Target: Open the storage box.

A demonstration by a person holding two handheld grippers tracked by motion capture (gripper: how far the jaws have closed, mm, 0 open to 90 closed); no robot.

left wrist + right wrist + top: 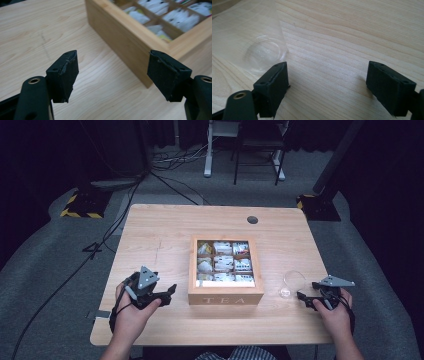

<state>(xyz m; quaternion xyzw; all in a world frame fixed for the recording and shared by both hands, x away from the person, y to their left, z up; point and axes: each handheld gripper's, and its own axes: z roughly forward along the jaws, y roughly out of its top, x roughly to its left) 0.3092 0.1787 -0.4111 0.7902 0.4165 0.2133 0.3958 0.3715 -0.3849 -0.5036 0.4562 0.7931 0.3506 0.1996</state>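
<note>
At the middle of the bench (150, 227) in the high view sits a wooden tea box (225, 270), lid off or open, its nine compartments stocked with paper-wrapped tea bags (223, 262). "TEA" is lettered on its front wall, the only writing you can read; the sachet print is too small. Your left gripper (167, 295) hovers at 9 o'clock of the box, close to its front corner, fingers spread and empty. Your right gripper (303, 298) rests at 3 o'clock, just short of a clear glass (291, 282) lying on its side, fingers likewise released.

Along the left gripper view, both fingers (65, 75) stand wide apart with bare wood between them; the box's corner and side wall (125, 37) lie ahead at about 1 o'clock, sachets visible inside.

Along the right gripper view, the fingers (274, 86) are parted and hold nothing; the glass base (263, 53) lies at 11 o'clock, just beyond the nearer finger.

You seem to be at the outset: no sachet is lifted, the glass is not upright, and both the reach and the grasp remain.
</note>
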